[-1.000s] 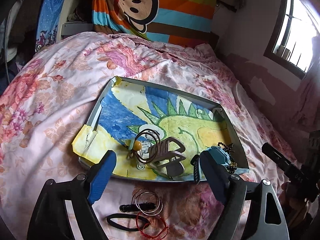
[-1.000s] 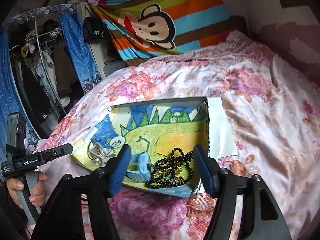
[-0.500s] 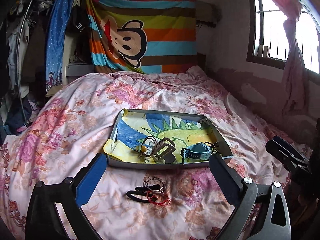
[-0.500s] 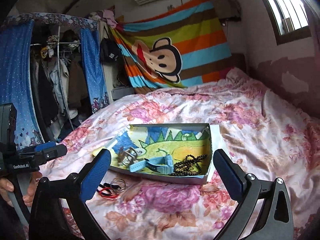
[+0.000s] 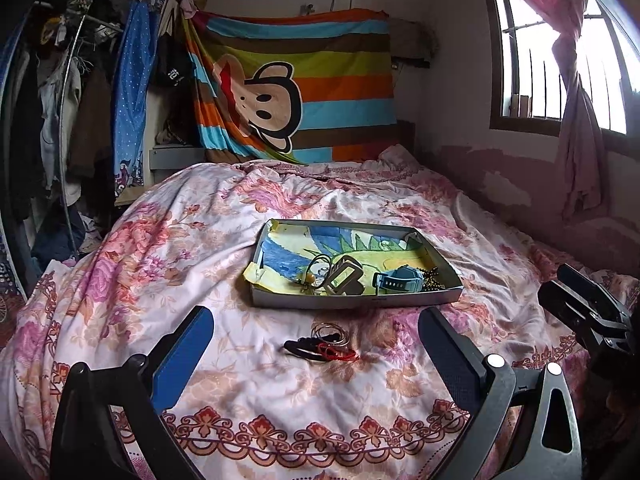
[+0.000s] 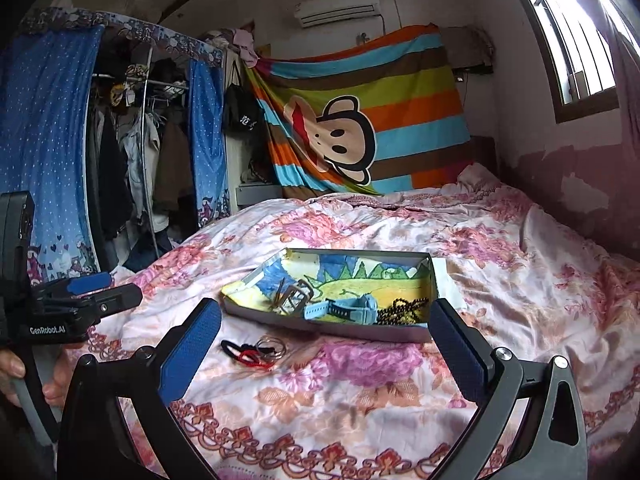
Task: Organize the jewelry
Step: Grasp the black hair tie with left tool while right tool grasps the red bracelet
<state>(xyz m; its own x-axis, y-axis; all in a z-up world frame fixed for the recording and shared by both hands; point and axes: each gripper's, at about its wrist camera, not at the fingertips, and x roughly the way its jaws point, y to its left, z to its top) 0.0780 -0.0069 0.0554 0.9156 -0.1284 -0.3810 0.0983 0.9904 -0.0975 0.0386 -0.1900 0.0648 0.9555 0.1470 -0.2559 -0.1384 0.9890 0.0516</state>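
left wrist view | left tool (image 5: 316, 334) spread, empty | right tool (image 6: 326, 322) spread, empty | blue watch (image 5: 398, 280) in tray (image 5: 352, 300)

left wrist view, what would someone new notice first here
The striped monkey blanket hanging on the far wall grabs the eye first. Next comes the tray mid-bed on the floral bedspread, lined with a crayon drawing and holding a blue watch. A small bunch of bands and rings lies on the bedspread just in front of the tray.
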